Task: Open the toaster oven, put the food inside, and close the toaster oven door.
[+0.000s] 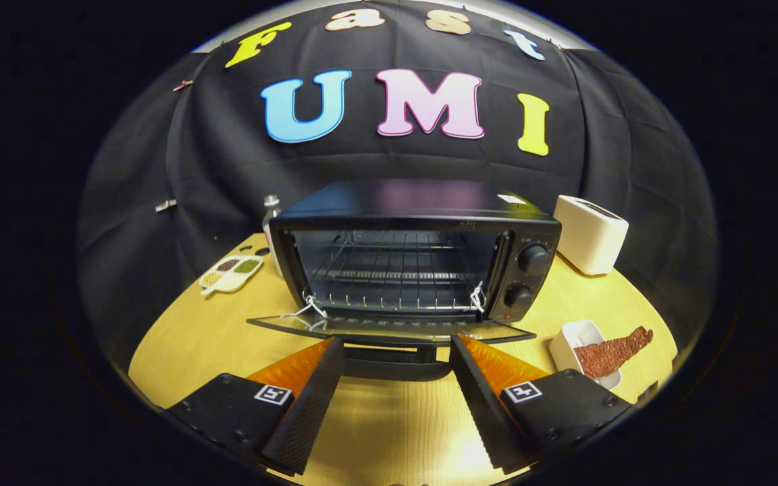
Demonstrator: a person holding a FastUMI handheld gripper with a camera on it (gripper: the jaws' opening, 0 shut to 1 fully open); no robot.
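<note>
A black toaster oven [416, 256] stands on the yellow table, straight ahead of my fingers. Its glass door [389, 329] hangs fully open and lies flat toward me, with the dark handle [396, 368] between my fingertips. Inside, a wire rack [396, 273] is bare. The food, a reddish-brown strip [610, 354], lies across a small white dish [581, 337] to the right of the oven, just beyond my right finger. My gripper [397, 344] is open, with nothing pressed between the fingers.
A white box-shaped toaster [590, 234] stands behind the oven's right side. A white divided tray [230, 273] with grains lies left of the oven, and a small bottle [271, 212] stands behind the oven's left corner. Two knobs [533, 259] sit on the oven's right panel.
</note>
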